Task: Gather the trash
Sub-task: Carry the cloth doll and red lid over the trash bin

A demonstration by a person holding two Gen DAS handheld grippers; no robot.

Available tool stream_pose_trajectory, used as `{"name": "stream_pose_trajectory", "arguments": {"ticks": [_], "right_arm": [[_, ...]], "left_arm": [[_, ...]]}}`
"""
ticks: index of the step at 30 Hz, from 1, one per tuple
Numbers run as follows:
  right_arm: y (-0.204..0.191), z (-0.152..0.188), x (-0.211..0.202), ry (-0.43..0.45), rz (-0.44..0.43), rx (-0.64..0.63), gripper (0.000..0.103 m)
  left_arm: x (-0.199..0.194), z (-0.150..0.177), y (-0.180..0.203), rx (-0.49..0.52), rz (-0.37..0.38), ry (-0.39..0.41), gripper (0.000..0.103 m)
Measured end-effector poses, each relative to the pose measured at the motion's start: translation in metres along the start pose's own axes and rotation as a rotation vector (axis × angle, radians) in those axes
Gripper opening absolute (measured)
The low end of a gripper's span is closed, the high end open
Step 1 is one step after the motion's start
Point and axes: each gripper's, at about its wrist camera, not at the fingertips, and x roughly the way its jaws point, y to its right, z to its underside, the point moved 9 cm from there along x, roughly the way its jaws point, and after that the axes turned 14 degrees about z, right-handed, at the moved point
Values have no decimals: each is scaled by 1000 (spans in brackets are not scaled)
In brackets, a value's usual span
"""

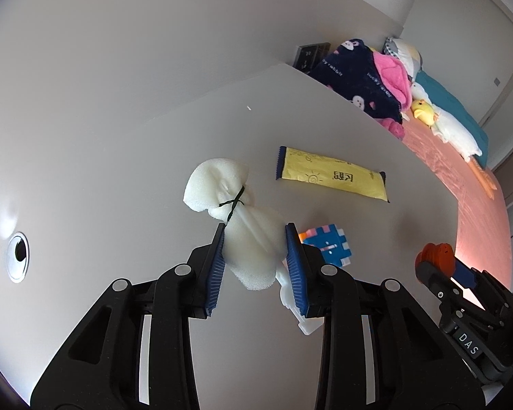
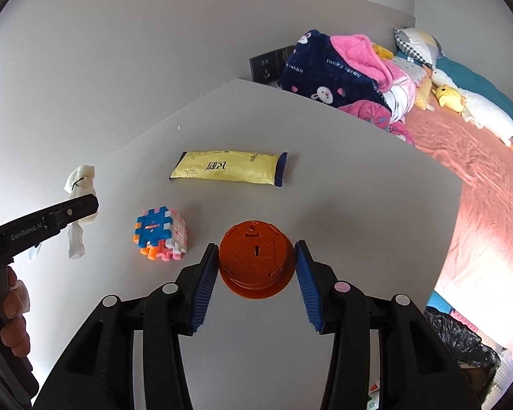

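On a white table beside a bed, two pieces of clutter are gripped at once. At lower centre of the left wrist view, the left gripper point(image 1: 254, 256) has its blue pads pressed into a white foam wad point(image 1: 236, 218) tied with dark thread, the foam squeezed between narrowed jaws and apparently lifted off the table point(image 1: 119, 153). At lower centre of the right wrist view, the right gripper point(image 2: 256, 276) is clamped partway shut on an orange round lid-like piece point(image 2: 253, 256), pads touching both its sides; it too looks raised clear of the surface.

Two items lie unclaimed: a yellow snack wrapper point(image 2: 227, 170) flat at mid-frame, and a multicoloured block cube point(image 2: 160, 234) to the left of the orange piece. Whether the cube counts as trash cannot be told.

A dark bag-lined bin point(image 2: 461, 345) shows at the lower right edge of the right wrist view, below the table's edge. Judging by this, the job is around its midpoint: both held items await dropping, and at least the wrapper remains to be fetched.
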Motion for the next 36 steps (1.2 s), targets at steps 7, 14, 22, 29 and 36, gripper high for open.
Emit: {"name": "stream_pose_trajectory", "arguments": {"ticks": [7,14,22,29,36], "right_arm": [[18,11,-30,27,11,26,47],[42,26,-56,45,37,58,47],[69,41,-82,68,63,104,47],[90,49,-105,95,77,146,47],[111,57,-124,117,95,180,47]], "left_arm": [[-8,15,38,75,53,-14,33],[-8,31,76,134,104,-40,33],[-10,44,114,206,147,-57,33],[-16,53,142,257,183,-64,33],[-17,62,168,302,216,-77,33]]}}
